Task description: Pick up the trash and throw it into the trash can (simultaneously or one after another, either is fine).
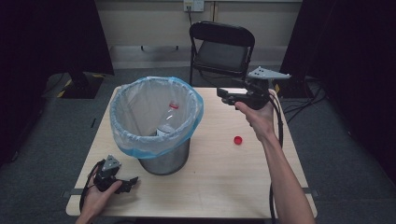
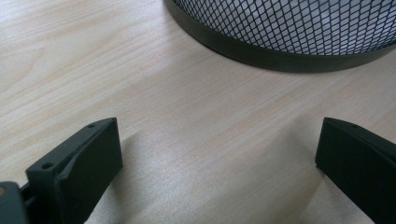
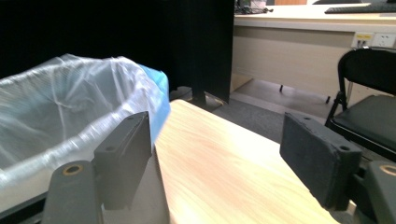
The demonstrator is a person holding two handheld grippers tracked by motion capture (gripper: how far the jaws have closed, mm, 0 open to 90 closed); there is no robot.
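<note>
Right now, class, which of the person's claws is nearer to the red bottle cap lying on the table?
The right claw. It is held above the table, just beyond the red bottle cap. The left claw sits at the table's near left corner, past the bin.

Both grippers were black, the right gripper [image 1: 223, 95] topped by a grey three-cornered plate [image 1: 268, 73], with bare forearms and trailing black cables.

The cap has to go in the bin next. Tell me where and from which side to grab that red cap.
Take the red cap across its round rim, coming straight down from above. It lies flat and low on the bare table, apart from the bin, so there is no side wall tall enough to pinch sideways. The right claw, open and held above the table, looks nearest.
</note>
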